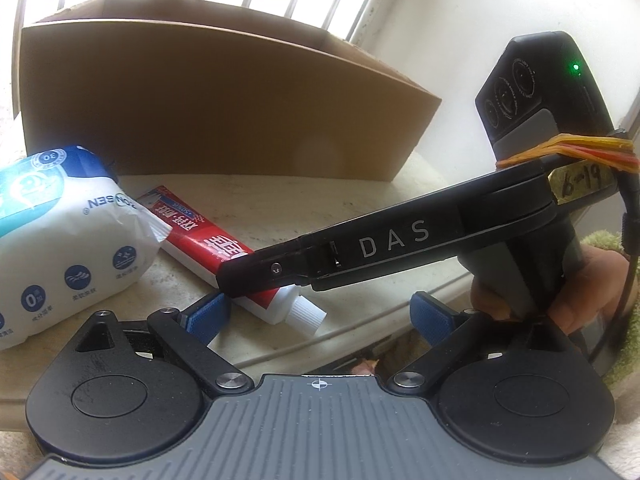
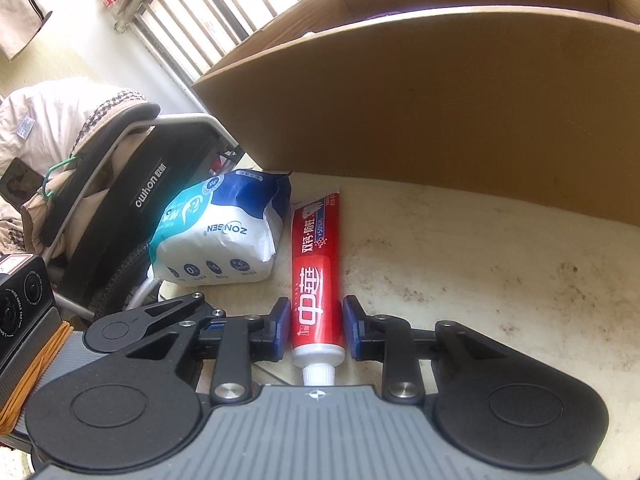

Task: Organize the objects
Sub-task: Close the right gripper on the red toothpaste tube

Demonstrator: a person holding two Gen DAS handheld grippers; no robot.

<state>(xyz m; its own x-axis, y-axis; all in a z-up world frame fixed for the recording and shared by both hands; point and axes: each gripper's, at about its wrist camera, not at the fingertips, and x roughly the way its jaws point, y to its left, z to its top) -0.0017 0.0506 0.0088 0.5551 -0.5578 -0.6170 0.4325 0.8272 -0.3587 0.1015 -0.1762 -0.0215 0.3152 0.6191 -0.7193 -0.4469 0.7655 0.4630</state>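
Both pads of the right claw (image 2: 316, 328) seemingly tight against the toothpaste tube (image 2: 318, 280); left claw (image 1: 320, 312) wide apart.

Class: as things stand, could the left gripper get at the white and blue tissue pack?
Probably yes: the left gripper is open, and the white and blue tissue pack lies unobstructed on the table.

The right gripper (image 2: 315, 328) has its blue jaws closed on the lower end of a red toothpaste tube (image 2: 317, 276), which lies on the pale counter (image 2: 480, 272) with its white cap toward the camera. A white and blue tissue pack (image 2: 220, 236) sits just left of the tube, and a cardboard box (image 2: 440, 100) stands behind both
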